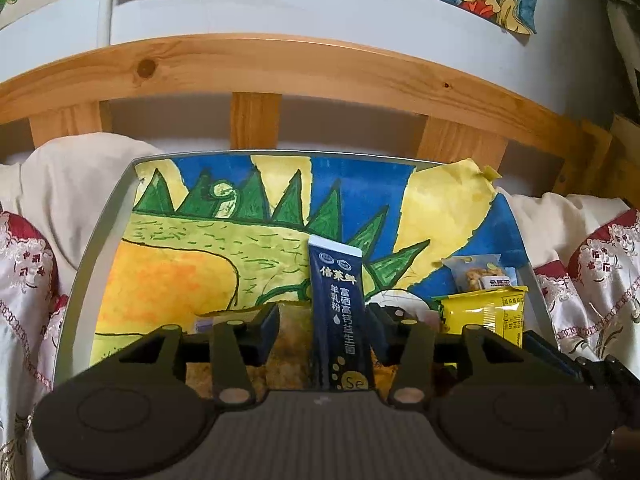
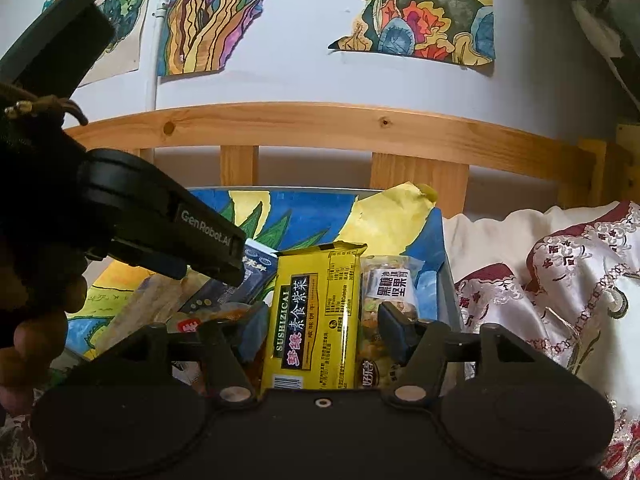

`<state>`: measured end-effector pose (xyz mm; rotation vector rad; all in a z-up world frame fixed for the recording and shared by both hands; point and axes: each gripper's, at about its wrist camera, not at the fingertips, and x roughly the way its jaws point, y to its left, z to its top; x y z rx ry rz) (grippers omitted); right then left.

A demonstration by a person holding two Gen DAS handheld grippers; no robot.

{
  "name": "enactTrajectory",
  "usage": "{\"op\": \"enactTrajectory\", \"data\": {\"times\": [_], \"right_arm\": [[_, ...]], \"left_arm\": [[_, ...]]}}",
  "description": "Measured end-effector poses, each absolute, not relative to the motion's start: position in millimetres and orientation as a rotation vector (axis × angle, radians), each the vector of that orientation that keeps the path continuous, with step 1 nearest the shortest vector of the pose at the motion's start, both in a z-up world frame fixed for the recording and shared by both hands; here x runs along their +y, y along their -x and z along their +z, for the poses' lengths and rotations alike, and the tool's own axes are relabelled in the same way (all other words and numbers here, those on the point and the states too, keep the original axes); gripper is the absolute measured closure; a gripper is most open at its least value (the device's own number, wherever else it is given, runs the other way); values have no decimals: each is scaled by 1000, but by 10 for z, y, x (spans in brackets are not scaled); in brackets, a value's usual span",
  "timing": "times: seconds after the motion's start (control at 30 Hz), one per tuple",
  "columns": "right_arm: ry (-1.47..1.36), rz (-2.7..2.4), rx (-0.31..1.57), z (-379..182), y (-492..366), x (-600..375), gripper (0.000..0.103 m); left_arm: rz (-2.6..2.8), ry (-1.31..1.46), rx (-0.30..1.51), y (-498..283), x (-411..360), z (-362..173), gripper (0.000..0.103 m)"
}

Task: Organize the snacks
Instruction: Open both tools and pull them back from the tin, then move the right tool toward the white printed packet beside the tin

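Note:
A grey box (image 1: 100,240) lined with a painted dinosaur drawing holds the snacks. In the left wrist view a navy sachet (image 1: 340,304) stands upright between the fingers of my left gripper (image 1: 324,320), which is open; there is a gap on the sachet's left side. A yellow biscuit packet (image 1: 486,312) and a clear nut bag (image 1: 478,274) stand to its right. In the right wrist view my right gripper (image 2: 324,332) is open around the yellow biscuit packet (image 2: 316,316) and the nut bag (image 2: 390,292), by the box wall (image 2: 450,264). The left gripper's body (image 2: 180,236) reaches in from the left.
A wooden bed rail (image 1: 280,68) runs behind the box. White and maroon embroidered cloth (image 2: 560,280) lies on both sides. Painted drawings (image 2: 420,28) hang on the white wall. A hand (image 2: 36,320) shows at the left edge. Other wrapped snacks (image 2: 160,308) lie low in the box.

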<state>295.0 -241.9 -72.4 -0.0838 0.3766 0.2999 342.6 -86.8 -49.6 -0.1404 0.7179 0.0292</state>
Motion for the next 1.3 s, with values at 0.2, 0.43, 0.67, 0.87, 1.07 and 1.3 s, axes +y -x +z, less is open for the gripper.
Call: {"op": "enactTrajectory", "data": {"times": [0.2,0.43,0.67,0.87,1.07,1.3], "right_arm": [[82,296,358,-706,-2922,-2424,25],[93,293,324,-588,-2809,-2421,15],[71,275,273,-345,-2579,-2483,4],[51,267,247,-170,-2288,-2523,1],[33,271,238,-72,-1973,-2515,1],[29,285,233,-39,-1577,-2469,1]], "left_arm": [[41,160,689,-3332,-811,-446,36],[73,185,637,-3107,-662,-280,19],[127,209,573,-2751,-487,-86,3],[155,244,541,-2357,-325,17,1],[166,270,518,-1944,-189,77,1],[186,274,526,-1506,-7,82,1]]}}
